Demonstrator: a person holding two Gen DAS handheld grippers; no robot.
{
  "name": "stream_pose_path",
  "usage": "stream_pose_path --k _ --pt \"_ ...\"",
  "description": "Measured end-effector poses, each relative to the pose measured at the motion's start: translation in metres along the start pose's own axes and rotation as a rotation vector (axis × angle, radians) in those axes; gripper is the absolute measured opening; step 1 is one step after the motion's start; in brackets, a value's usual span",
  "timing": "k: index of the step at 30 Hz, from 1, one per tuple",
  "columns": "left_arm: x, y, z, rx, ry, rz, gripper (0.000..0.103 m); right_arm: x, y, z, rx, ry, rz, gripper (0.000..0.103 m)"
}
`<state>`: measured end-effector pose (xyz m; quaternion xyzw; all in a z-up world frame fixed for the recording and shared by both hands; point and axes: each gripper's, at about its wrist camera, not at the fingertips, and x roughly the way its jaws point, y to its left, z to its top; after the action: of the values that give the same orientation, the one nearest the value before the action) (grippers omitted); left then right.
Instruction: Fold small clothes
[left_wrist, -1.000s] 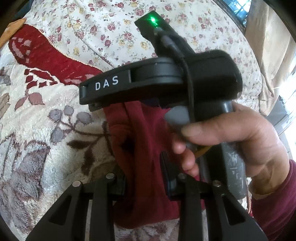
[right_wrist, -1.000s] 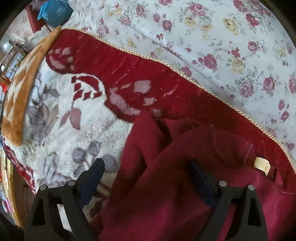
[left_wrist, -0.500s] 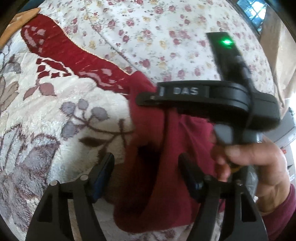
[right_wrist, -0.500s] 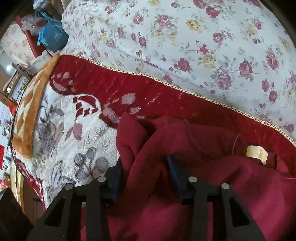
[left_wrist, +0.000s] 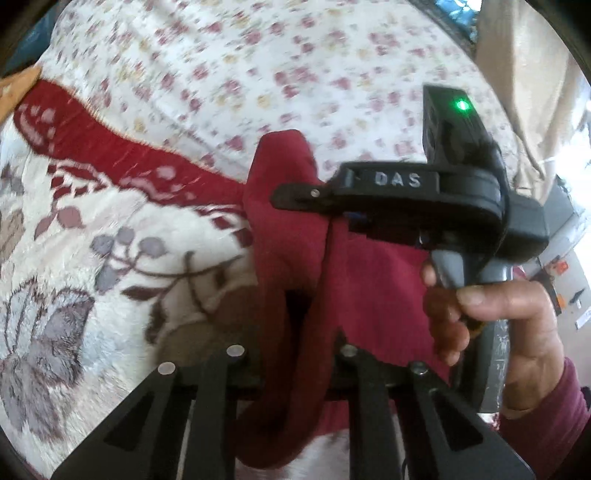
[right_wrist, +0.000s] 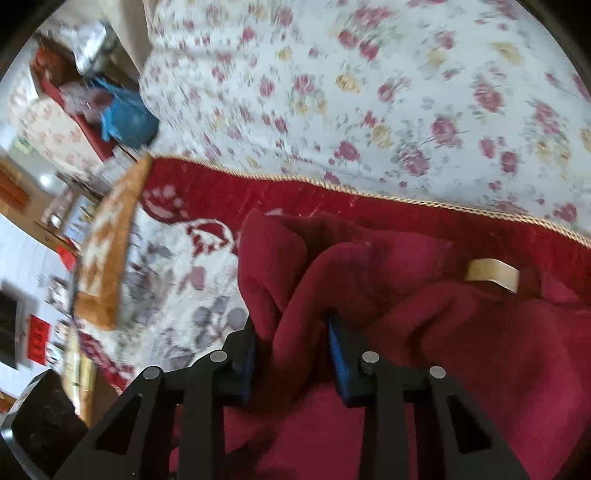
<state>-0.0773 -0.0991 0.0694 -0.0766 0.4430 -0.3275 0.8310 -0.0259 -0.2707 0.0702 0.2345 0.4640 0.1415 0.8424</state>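
Observation:
A small dark red garment (left_wrist: 291, 266) hangs bunched over the bed. My left gripper (left_wrist: 291, 350) is shut on a fold of it near its lower edge. My right gripper (right_wrist: 291, 339) is shut on another fold of the same garment (right_wrist: 424, 350), and its beige neck label (right_wrist: 493, 275) shows to the right. In the left wrist view the right gripper (left_wrist: 306, 194) comes in from the right, held by a hand (left_wrist: 502, 310), with its finger pinching the cloth's top edge. The cloth is lifted between the two grippers.
Below lies a plush blanket (left_wrist: 92, 258) with grey flowers and a red border (right_wrist: 369, 210). Behind it is a white sheet (right_wrist: 406, 92) with pink roses. A blue bag (right_wrist: 122, 118) and room clutter sit at far left. A beige curtain (left_wrist: 528, 74) hangs at right.
Both grippers closed on the red garment, first the right and then the left. They lifted it, and the right gripper moved right and away from the left one.

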Motion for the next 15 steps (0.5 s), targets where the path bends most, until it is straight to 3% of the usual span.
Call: stream_pose_path --k 3,7,11,15 --pt "-0.003 -0.036 0.000 0.060 0.002 -0.018 0.017 -0.042 -0.019 -0.004 0.012 -0.042 0.020 0.033" --pt "0.011 -0.091 -0.002 0.121 0.036 -0.065 0.017 -0.097 -0.058 -0.013 0.046 -0.095 -0.022 0.029" --pt "0.040 -0.152 -0.012 0.216 0.074 -0.084 0.017 -0.137 -0.110 -0.030 0.137 -0.142 -0.055 0.021" --pt "0.079 -0.194 -0.025 0.263 0.136 -0.093 0.017 -0.153 -0.168 -0.048 0.248 -0.165 -0.100 0.021"
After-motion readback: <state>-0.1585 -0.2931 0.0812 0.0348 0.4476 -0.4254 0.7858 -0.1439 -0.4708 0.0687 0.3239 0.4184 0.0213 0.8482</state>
